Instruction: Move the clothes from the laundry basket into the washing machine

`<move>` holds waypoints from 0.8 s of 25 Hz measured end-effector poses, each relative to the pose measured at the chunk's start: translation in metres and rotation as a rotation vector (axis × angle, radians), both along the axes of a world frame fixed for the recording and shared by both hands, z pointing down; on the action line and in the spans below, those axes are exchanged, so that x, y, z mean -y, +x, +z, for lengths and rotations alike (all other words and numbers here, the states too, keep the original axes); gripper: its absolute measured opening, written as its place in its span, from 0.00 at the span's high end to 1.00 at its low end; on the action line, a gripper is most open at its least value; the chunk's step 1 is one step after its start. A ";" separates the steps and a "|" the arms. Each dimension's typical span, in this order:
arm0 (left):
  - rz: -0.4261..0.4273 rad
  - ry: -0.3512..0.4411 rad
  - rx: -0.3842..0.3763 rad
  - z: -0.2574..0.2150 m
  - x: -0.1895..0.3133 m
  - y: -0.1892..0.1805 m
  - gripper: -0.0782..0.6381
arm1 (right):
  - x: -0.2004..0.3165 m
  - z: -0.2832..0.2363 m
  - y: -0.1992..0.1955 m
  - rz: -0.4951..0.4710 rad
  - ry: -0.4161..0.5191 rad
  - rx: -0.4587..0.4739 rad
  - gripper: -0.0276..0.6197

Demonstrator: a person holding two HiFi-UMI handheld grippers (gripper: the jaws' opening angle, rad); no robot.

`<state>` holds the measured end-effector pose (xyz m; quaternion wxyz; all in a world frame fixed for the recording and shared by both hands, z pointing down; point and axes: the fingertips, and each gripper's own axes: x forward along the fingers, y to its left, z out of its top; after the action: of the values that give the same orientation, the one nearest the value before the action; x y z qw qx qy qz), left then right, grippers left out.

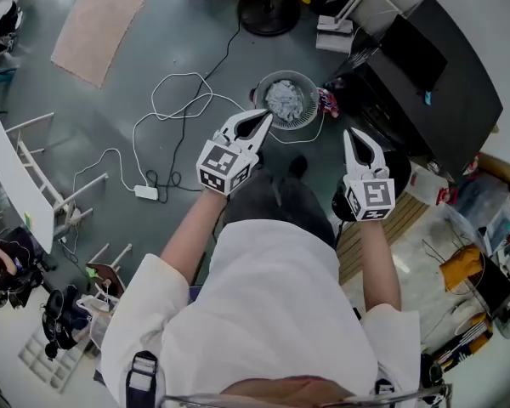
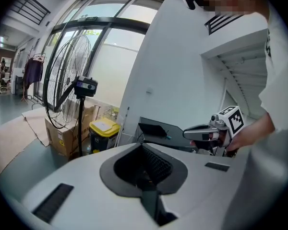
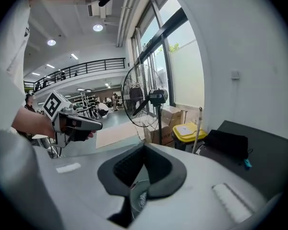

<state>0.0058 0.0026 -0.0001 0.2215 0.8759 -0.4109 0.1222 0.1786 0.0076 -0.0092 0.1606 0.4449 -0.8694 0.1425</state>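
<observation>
Grey polished floor point(image 1: 110, 117) fills the head view, with loose white cables point(image 1: 180, 92) at centre left and a black fan base point(image 1: 268, 11) at the top edge.

**Location of the task items.** The round grey wire laundry basket point(image 1: 311, 85) stands on the floor at upper centre. The pale crumpled clothes point(image 1: 282, 100) lie inside it. None has been taken out. The black box-shaped appliance point(image 1: 446, 87) at the upper right is judged to be the washing machine. It stands near the basket, apart from it.

**Gripper state.**
- The left gripper point(image 1: 264, 119) is held just at the left of the basket rim, in the air above floor level. Its fingers are pressed together and nothing is between them.
- The right gripper point(image 1: 350, 136) is held at the lower right of the basket, between it and the appliance. Its fingers are also pressed together and they hold nothing.

**Step in hand.** This is judged to be the approach to the first pick. Both grippers point down toward the basket and the load is untouched.

**Next move.**
1. Spread the fingers of the gripper that will make the pick.
2. Lower it into the basket until the fingers straddle a fold of cloth.
3. Close on the fold and lift it clear of the rim.
4. Carry it right, toward the appliance.

No view shows the appliance opening, so locate it before the transfer.
</observation>
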 end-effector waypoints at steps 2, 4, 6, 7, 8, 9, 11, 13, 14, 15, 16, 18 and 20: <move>0.014 -0.021 0.003 0.021 0.013 -0.014 0.88 | 0.012 0.018 -0.018 -0.002 -0.015 -0.007 0.94; 0.025 -0.036 0.011 0.037 0.021 -0.025 0.88 | 0.019 0.033 -0.033 -0.009 -0.032 -0.005 0.94; 0.031 -0.044 0.019 0.049 0.025 -0.029 0.88 | 0.020 0.044 -0.039 -0.015 -0.046 -0.003 0.94; 0.033 -0.051 0.021 0.057 0.027 -0.031 0.88 | 0.022 0.052 -0.041 -0.018 -0.055 -0.003 0.94; 0.033 -0.059 0.023 0.068 0.031 -0.034 0.88 | 0.025 0.061 -0.045 -0.021 -0.065 -0.004 0.94; 0.032 -0.070 0.025 0.080 0.034 -0.038 0.88 | 0.028 0.073 -0.049 -0.025 -0.075 -0.006 0.94; 0.025 -0.086 0.034 0.106 0.039 -0.044 0.88 | 0.034 0.097 -0.054 -0.037 -0.091 -0.010 0.94; 0.016 -0.093 0.051 0.134 0.045 -0.050 0.88 | 0.038 0.122 -0.059 -0.051 -0.104 -0.017 0.94; 0.010 -0.095 0.060 0.148 0.047 -0.053 0.88 | 0.040 0.134 -0.061 -0.061 -0.113 -0.021 0.94; 0.004 -0.098 0.070 0.161 0.049 -0.056 0.88 | 0.041 0.146 -0.064 -0.074 -0.125 -0.027 0.94; 0.000 -0.103 0.080 0.175 0.050 -0.060 0.88 | 0.043 0.159 -0.067 -0.088 -0.138 -0.033 0.94; -0.010 -0.115 0.097 0.200 0.050 -0.065 0.88 | 0.046 0.184 -0.071 -0.113 -0.161 -0.040 0.94; -0.020 -0.119 0.111 0.221 0.046 -0.069 0.88 | 0.048 0.207 -0.074 -0.135 -0.172 -0.040 0.94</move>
<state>-0.0630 -0.0435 0.2210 0.2513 0.8489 -0.4232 0.1926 0.1041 -0.0400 0.1981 0.2246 0.3728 -0.8786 0.1967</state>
